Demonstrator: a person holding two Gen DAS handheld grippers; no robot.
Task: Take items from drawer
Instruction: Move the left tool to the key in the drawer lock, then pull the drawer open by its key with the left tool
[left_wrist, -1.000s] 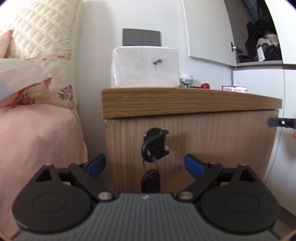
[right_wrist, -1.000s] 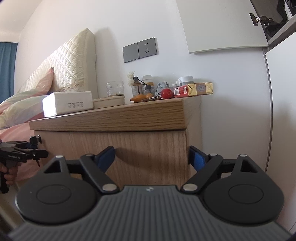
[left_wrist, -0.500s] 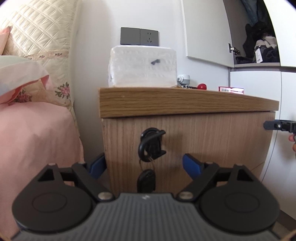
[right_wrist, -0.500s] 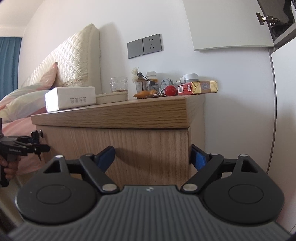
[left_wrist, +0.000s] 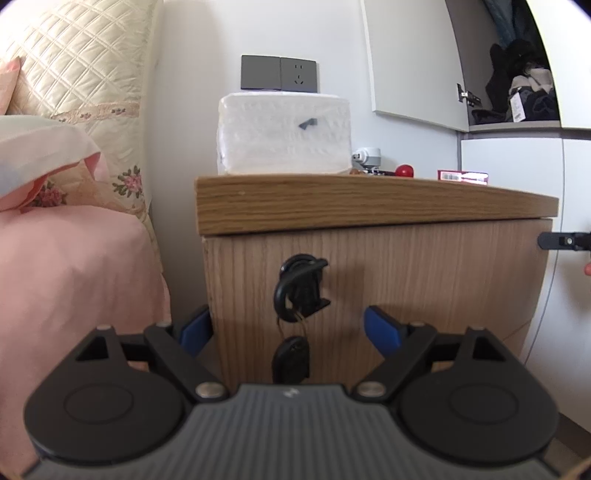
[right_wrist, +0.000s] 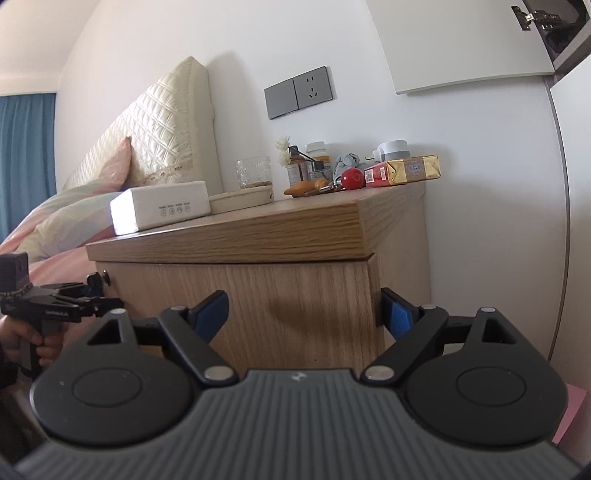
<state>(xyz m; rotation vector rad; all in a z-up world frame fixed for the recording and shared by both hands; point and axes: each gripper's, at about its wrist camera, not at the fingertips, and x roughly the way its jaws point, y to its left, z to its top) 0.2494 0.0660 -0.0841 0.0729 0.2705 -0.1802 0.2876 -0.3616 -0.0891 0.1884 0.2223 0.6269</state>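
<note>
The wooden nightstand's drawer front (left_wrist: 424, 280) is shut, and nothing inside it shows. A black key (left_wrist: 301, 284) sits in its lock with a black fob (left_wrist: 291, 360) hanging below. My left gripper (left_wrist: 290, 330) is open just before the drawer front, its blue fingertips either side of the key and fob, touching neither. My right gripper (right_wrist: 304, 312) is open too, in front of the nightstand's right corner (right_wrist: 369, 254), one fingertip past the side edge. The left gripper (right_wrist: 62, 306) also shows at the left of the right wrist view, held by a hand.
On the nightstand top (right_wrist: 258, 225) stand a white tissue box (left_wrist: 284, 136), a glass (right_wrist: 253, 173), small bottles, a red ball (right_wrist: 351, 179) and a red-and-gold carton (right_wrist: 402, 170). A pink bed (left_wrist: 74, 266) lies left; a white wardrobe (left_wrist: 517, 155) stands right.
Both grippers have come a little closer to the nightstand. The right wrist view has rolled, so the nightstand now looks tilted. Both stay open.
</note>
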